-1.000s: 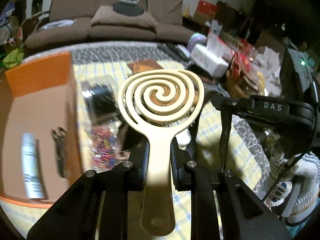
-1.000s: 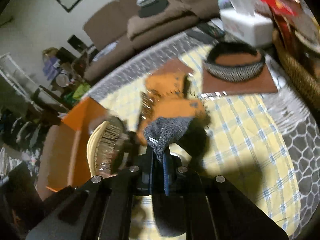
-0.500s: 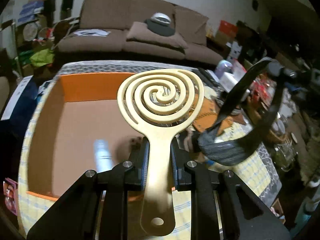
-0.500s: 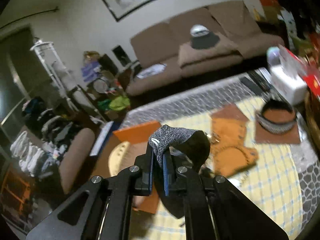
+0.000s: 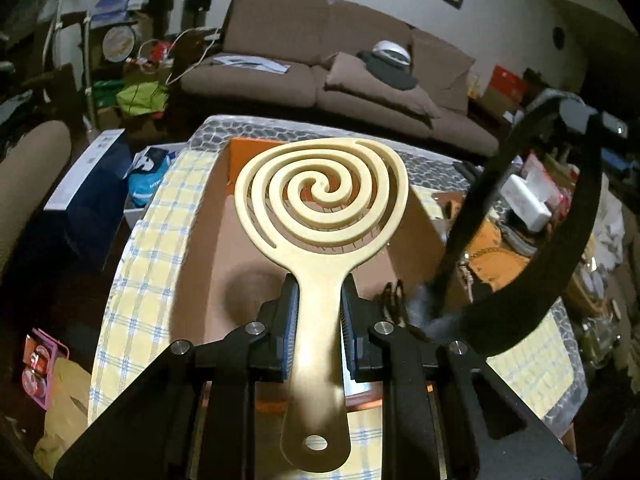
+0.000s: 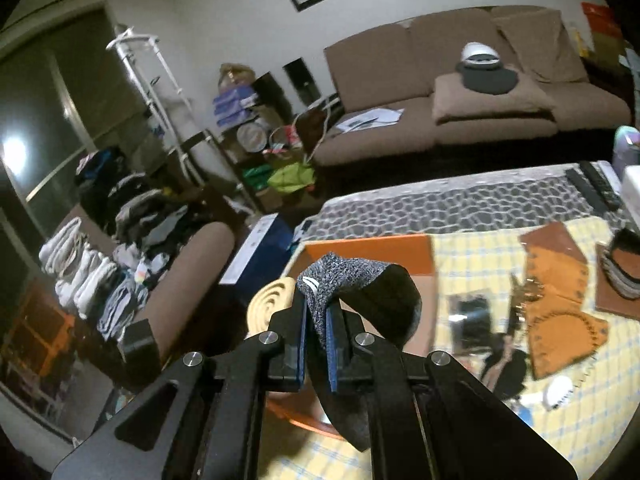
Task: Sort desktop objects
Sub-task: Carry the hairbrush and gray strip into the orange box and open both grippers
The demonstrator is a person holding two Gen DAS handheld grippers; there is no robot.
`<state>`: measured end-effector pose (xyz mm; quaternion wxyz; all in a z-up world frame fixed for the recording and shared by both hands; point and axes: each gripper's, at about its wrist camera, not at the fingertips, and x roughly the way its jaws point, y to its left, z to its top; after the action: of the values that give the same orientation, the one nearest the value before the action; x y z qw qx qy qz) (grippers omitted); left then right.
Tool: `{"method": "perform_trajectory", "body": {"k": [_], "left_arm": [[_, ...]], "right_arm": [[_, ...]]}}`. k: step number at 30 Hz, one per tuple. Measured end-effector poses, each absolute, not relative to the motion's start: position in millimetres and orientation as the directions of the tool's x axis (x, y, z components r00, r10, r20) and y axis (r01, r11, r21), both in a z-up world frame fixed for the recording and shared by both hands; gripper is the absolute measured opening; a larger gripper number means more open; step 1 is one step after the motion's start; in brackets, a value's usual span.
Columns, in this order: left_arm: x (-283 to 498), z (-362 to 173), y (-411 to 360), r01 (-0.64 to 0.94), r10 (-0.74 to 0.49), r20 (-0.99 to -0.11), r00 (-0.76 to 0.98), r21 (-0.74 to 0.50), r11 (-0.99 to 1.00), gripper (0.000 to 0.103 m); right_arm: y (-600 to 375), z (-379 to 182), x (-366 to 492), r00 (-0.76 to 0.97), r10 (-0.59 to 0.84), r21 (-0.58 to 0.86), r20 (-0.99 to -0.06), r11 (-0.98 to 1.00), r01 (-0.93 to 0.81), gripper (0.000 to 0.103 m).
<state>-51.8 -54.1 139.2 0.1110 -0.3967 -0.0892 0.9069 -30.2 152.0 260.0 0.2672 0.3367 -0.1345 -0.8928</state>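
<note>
My left gripper [image 5: 319,300] is shut on the handle of a cream hairbrush [image 5: 322,196] with a spiral back, held over an open orange box [image 5: 248,248]. The brush's round head [image 6: 269,305] also peeks out left of my right gripper. My right gripper [image 6: 316,322] is shut on a grey knit and black headband [image 6: 360,292], whose black loop [image 5: 532,220] hangs at the right of the left wrist view, over the box's right side. A black hair clip [image 5: 394,294] lies inside the box.
The box sits on a yellow checked cloth [image 6: 472,248] over a table. Orange leather pieces [image 6: 560,320], a brown mat [image 6: 554,242], a black packet [image 6: 470,322] and a striped bowl [image 6: 624,264] lie to the right. A brown sofa [image 5: 344,64] stands behind; a blue carton [image 5: 88,192] is at the left.
Both grippers have swung left, from over the cluttered cloth to over the orange box. The right one has risen with the headband. Both grips are unchanged.
</note>
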Motion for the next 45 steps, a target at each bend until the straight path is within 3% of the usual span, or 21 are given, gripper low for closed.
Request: {"method": "perform_trajectory", "body": {"k": [7, 17, 27, 29, 33, 39, 45], "left_arm": [[-57.0, 121.8, -68.7, -0.101, 0.277, -0.721, -0.635, -0.279, -0.955, 0.018], [-68.3, 99.9, -54.6, -0.096, 0.257, -0.776, -0.575, -0.248, -0.964, 0.018], [-71.5, 82.3, -40.9, -0.071, 0.193, -0.824, -0.532, -0.184, -0.98, 0.02], [-72.4, 81.3, -41.6, -0.065, 0.188, -0.827, -0.529, -0.182, -0.981, 0.029], [-70.6, 86.1, -41.8, -0.071, 0.194, -0.814, -0.547, -0.185, -0.98, 0.036], [-68.8, 93.3, -44.6, -0.073, 0.208, -0.798, -0.566, -0.202, -0.977, 0.041], [-64.8, 101.4, -38.5, -0.109, 0.243, -0.769, -0.591, -0.223, -0.969, 0.068]], "right_arm": [[103.7, 221.2, -53.4, -0.552, -0.581, 0.421, -0.598, -0.814, 0.4, 0.007], [92.8, 159.5, -80.4, -0.511, -0.459, 0.341, -0.727, -0.887, 0.311, 0.008], [95.0, 109.4, -92.6, -0.41, -0.368, 0.276, -0.835, -0.923, 0.268, 0.016], [92.1, 107.9, -92.4, -0.404, -0.35, 0.255, -0.845, -0.928, 0.271, 0.02], [97.3, 117.5, -88.4, -0.447, -0.292, 0.185, -0.845, -0.946, 0.268, 0.045], [115.5, 136.5, -81.2, -0.502, -0.258, 0.149, -0.826, -0.958, 0.247, 0.049], [139.7, 149.1, -77.5, -0.529, -0.268, 0.175, -0.805, -0.96, 0.22, 0.052]]}}
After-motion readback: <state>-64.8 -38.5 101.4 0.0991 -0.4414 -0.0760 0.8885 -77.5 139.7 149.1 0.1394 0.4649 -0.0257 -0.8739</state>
